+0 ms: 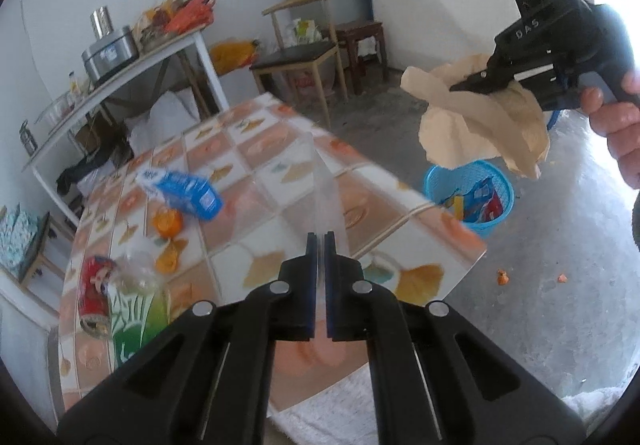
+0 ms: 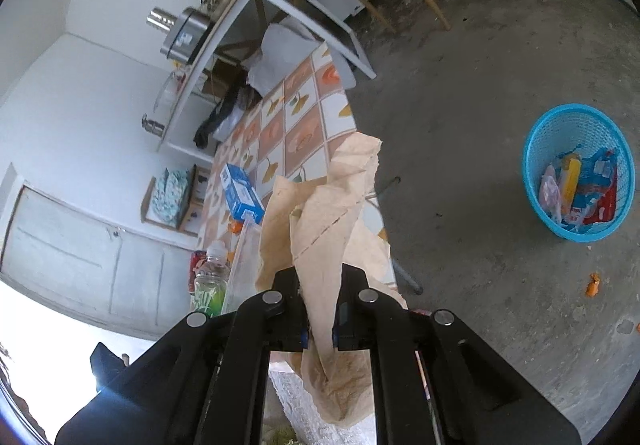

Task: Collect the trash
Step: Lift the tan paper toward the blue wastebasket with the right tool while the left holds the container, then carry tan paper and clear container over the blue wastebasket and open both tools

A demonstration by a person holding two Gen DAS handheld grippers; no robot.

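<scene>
The right claw (image 2: 320, 329) is clamped tight on a crumpled sheet of brown paper (image 2: 332, 213), which it holds in the air beyond the desk's (image 1: 280, 173) far right edge, above the concrete floor (image 2: 480, 125). Seen from the left wrist, the paper hangs just over the blue mesh wastebasket (image 1: 496, 221), which stands on the floor off that edge and already contains colourful wrappers. The left claw (image 1: 320, 285) is closed over the desk's near edge, its pads pinching a thin clear plastic sheet (image 1: 324, 185). On the desk's left part lie a blue milk carton (image 1: 180, 191), orange peel (image 1: 168, 225), a red can (image 1: 94, 297) and a green-labelled bottle (image 1: 136, 309).
</scene>
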